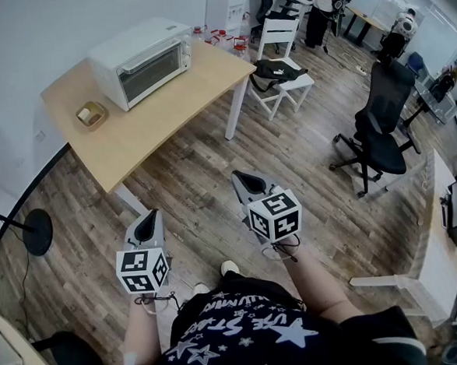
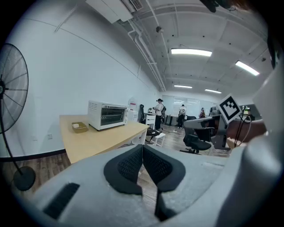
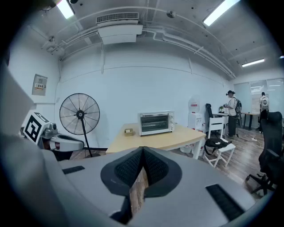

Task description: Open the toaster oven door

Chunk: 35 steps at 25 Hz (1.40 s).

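A white toaster oven (image 1: 140,62) stands with its glass door closed at the back of a light wooden table (image 1: 168,104). The same toaster oven (image 2: 107,115) shows far ahead in the left gripper view, and in the right gripper view the toaster oven (image 3: 155,122) is also far off. Both grippers are held low over the floor, well short of the table. My left gripper (image 1: 148,220) is shut with nothing in it. My right gripper (image 1: 242,178) is shut and empty too, its pads touching at the tips.
A small wooden tray (image 1: 91,115) lies on the table left of the oven. A white chair (image 1: 282,61) with a black bag stands right of the table, a black office chair (image 1: 380,124) further right. A standing fan's base (image 1: 37,232) is at the left. People stand in the background.
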### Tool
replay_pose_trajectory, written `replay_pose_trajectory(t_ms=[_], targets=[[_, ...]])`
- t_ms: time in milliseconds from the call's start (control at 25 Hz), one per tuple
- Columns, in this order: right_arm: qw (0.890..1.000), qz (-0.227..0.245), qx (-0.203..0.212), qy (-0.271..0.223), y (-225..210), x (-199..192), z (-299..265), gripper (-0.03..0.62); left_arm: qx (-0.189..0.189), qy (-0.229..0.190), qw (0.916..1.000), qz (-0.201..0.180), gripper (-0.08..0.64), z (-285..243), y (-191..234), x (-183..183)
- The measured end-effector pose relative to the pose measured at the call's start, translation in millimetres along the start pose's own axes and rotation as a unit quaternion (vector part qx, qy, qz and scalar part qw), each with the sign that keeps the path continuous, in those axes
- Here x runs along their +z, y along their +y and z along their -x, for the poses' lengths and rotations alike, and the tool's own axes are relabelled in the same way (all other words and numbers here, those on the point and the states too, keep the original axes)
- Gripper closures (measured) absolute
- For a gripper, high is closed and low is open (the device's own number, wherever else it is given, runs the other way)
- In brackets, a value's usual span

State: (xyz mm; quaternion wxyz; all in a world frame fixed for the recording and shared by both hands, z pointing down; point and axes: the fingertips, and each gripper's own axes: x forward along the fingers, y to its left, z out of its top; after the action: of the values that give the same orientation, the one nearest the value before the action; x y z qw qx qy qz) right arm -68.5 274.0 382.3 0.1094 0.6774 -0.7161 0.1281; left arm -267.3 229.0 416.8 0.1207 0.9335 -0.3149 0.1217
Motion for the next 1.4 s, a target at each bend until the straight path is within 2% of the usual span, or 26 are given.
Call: replay_pose_trajectory(t_ms=[240,520,760,960,1000,1040,1080,1280,1400], targets=[[1.0,-0.002,0.004,0.001,-9,-8,-1,0.589,0.004,0.002,1.0,-0.002,0.54,-9,-6,-2],[1.0,-0.008,0.021,0.001,-28,-16,-7,0.589,0.026,0.014,0.9995,0.008,0.54,-17,-16,-12],[0.998,-0.034,0.041,-0.03,-60,-7,-20,0.589,0.051,0.005,0.9987,-0.005,0.54,-40,-29,4],[0.997,-0.038,0.067,-0.029,-81,-8,-35,0.587,0.071,-0.002,0.9974,-0.006,0.54,-56,-40,8],[0.996,-0.04,0.072,-0.026,-84,-8,-38,0.578,0.075,-0.002,0.9972,-0.002,0.54,-58,-41,7],[0.996,-0.044,0.076,-0.022,-86,-9,-41,0.514,0.077,-0.001,0.997,0.0,0.54,-60,-42,7],[0.995,-0.048,0.081,-0.018,-87,-9,-45,0.487,0.079,0.001,0.9969,0.0,0.54,-63,-42,7],[0.995,-0.054,0.084,-0.005,-96,-11,-67,0.421,0.09,0.004,0.9959,0.005,0.54,-77,-28,10],[0.995,-0.062,0.083,0.003,-101,-9,-86,0.409,0.094,0.001,0.9955,0.011,0.54,-89,-10,15]])
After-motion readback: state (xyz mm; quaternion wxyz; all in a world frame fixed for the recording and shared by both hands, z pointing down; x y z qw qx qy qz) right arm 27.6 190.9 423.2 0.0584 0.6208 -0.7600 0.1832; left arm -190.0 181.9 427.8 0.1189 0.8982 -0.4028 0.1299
